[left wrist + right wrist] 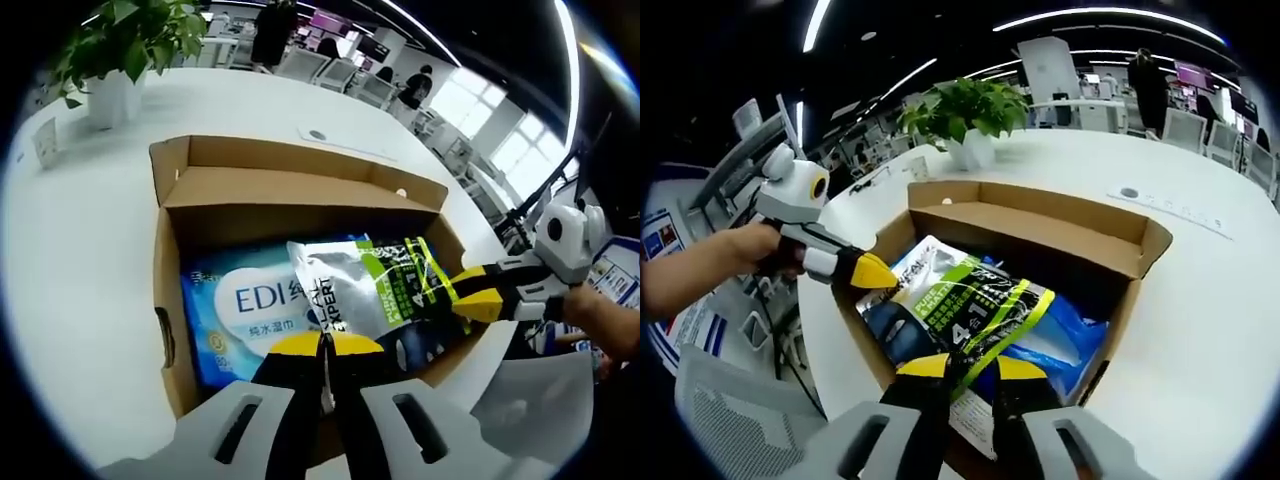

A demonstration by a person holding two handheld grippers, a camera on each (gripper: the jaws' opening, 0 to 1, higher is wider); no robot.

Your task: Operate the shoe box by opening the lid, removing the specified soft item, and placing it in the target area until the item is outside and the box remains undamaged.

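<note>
While the left gripper (pixel 322 345) is clamped on one edge of the glossy silver-and-green pouch (pixel 385 285), the right gripper (pixel 965 365) is closed on the opposite edge. The pouch is held over a blue wet-wipe pack (pixel 250 305), whose label is readable in the left gripper view, inside the open brown cardboard box (pixel 1040 215) on the white table (pixel 1210 300).

Covered packs and unreadable print inside the open box

The silver pouch (pixel 385 290) hides the right part of the blue wipes pack (pixel 250 305); the box (pixel 300 185) floor beneath is unseen, and the pouch's small print blurs.
</note>
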